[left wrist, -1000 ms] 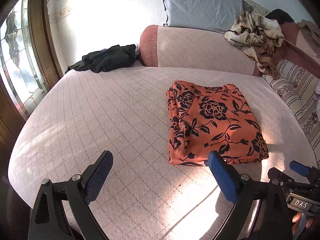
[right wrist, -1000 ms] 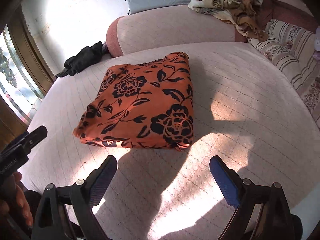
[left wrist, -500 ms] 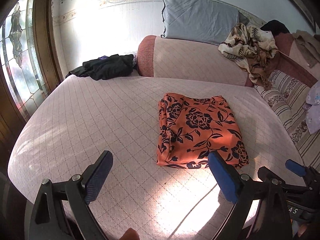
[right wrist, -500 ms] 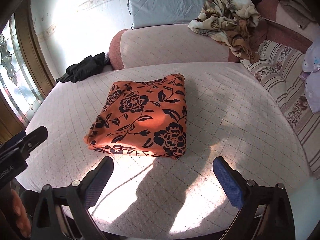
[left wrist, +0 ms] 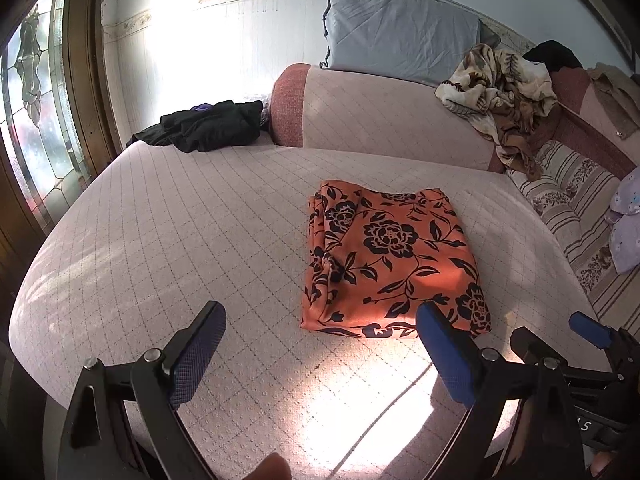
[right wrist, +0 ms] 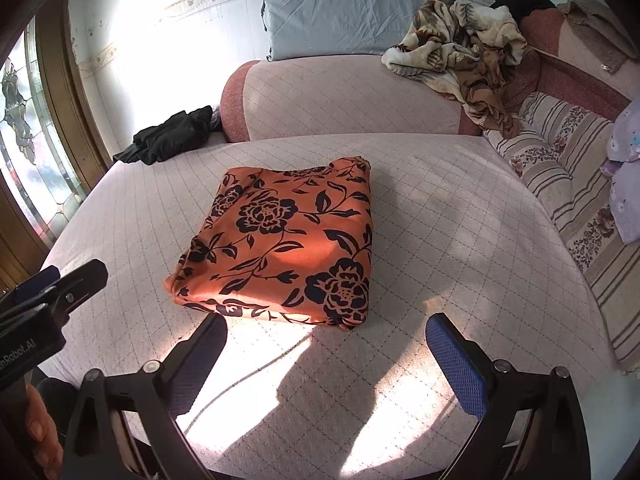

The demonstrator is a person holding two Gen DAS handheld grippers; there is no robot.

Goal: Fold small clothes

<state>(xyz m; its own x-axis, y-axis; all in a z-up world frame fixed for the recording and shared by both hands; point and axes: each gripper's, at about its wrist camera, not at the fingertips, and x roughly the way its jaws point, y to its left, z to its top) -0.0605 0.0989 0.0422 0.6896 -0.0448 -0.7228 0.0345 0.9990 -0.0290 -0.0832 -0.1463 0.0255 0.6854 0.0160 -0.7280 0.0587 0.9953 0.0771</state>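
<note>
Left wrist view: a folded orange floral garment (left wrist: 390,264) lies flat on the quilted pink bed (left wrist: 180,240).
The left gripper (left wrist: 320,356) and right gripper (right wrist: 326,360) both hang spread wide and empty just short of the garment's near edge, touching nothing. Beyond the garment, a black garment (left wrist: 208,126) lies by the bolster (left wrist: 384,114), with a grey-blue pillow (left wrist: 400,32) above it.

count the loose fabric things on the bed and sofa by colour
orange floral: 1, the folded cloth
black: 2, the heap by the window and a piece on the sofa back
beige patterned: 1, the blanket
grey-blue: 1, the pillow
lilac: 1, at the right edge
total: 6
</note>
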